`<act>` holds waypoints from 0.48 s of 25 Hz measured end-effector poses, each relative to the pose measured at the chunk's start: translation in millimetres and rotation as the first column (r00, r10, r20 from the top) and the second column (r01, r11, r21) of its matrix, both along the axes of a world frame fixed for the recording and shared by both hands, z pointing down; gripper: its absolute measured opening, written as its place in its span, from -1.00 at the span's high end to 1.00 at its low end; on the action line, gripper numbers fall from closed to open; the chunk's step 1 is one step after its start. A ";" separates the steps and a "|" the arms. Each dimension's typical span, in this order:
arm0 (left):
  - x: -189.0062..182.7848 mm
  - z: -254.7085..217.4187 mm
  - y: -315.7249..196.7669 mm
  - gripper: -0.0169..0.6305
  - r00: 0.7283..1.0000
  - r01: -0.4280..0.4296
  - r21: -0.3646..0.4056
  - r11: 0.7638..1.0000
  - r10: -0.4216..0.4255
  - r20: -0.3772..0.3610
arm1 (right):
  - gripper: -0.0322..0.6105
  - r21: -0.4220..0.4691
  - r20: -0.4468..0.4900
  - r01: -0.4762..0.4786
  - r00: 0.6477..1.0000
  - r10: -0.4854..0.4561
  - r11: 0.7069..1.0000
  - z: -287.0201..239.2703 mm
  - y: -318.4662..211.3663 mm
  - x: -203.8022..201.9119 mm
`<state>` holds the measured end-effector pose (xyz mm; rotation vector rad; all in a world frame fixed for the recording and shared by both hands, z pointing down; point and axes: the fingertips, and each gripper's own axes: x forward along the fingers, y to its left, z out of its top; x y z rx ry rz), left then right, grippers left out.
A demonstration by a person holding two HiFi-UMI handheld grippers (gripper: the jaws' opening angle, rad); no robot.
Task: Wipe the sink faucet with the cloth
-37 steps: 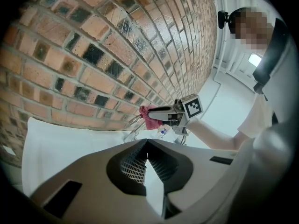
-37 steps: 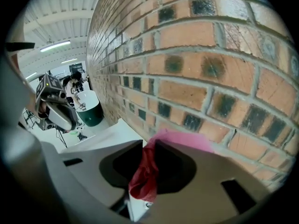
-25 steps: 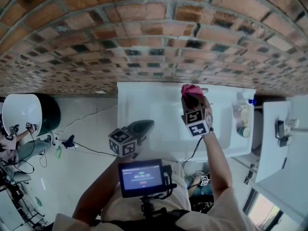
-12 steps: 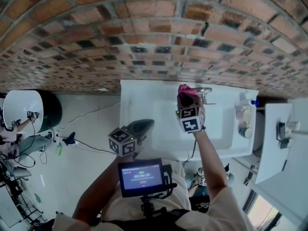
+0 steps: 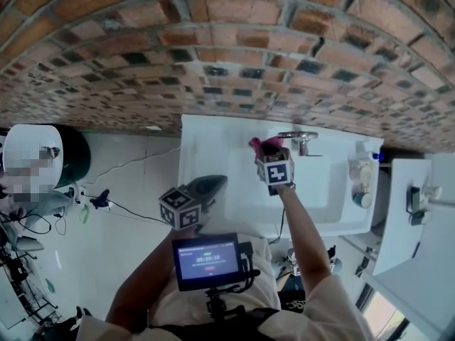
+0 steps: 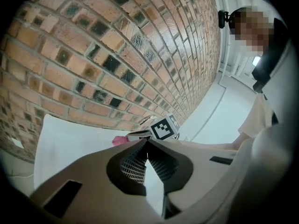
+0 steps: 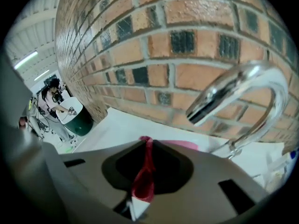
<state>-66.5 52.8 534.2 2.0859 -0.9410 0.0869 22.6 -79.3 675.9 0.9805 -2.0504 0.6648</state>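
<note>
Over sink [image 5: 206,163], right hand-held gripper [image 5: 267,150] clamping cloth [image 7: 142,181] near faucet [image 7: 243,85], left hand-held gripper [image 6: 145,143] closed.

cloth [image 5: 257,145] moved left, faucet [image 5: 299,140] now exposed

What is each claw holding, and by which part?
The right claw pinches the pink cloth by a narrow fold; the left claw is shut and empty.

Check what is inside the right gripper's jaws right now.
A pink cloth, pinched between the shut jaws of the right gripper, with the faucet just ahead. The gripper's body covers most of the cloth past the tips.
</note>
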 end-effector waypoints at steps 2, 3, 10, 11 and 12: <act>-4.2 0.5 1.2 0.95 1.000 0.010 -0.003 1.000 -0.010 0.000 | 0.72 -0.042 0.037 -0.007 0.999 0.009 0.999 7.8 13.1 -7.0; -5.7 1.1 1.3 0.95 1.000 0.014 -0.006 1.000 -0.014 -0.001 | 0.72 -0.047 0.040 -0.013 0.999 0.015 0.999 11.5 18.3 -7.7; -8.7 6.2 0.5 0.95 1.000 0.020 -0.018 1.000 -0.020 -0.007 | 0.72 0.302 -0.414 0.175 0.910 -0.036 0.937 23.1 2.6 34.8; -8.4 6.0 0.6 0.95 1.000 0.018 -0.018 1.000 -0.018 -0.008 | 0.72 0.337 -0.469 0.210 0.883 -0.030 0.918 19.9 -4.5 40.1; -8.5 6.2 1.1 0.95 1.000 0.016 -0.019 1.000 -0.016 -0.008 | 0.72 0.349 -0.519 0.241 0.855 -0.027 0.905 21.4 -10.7 45.2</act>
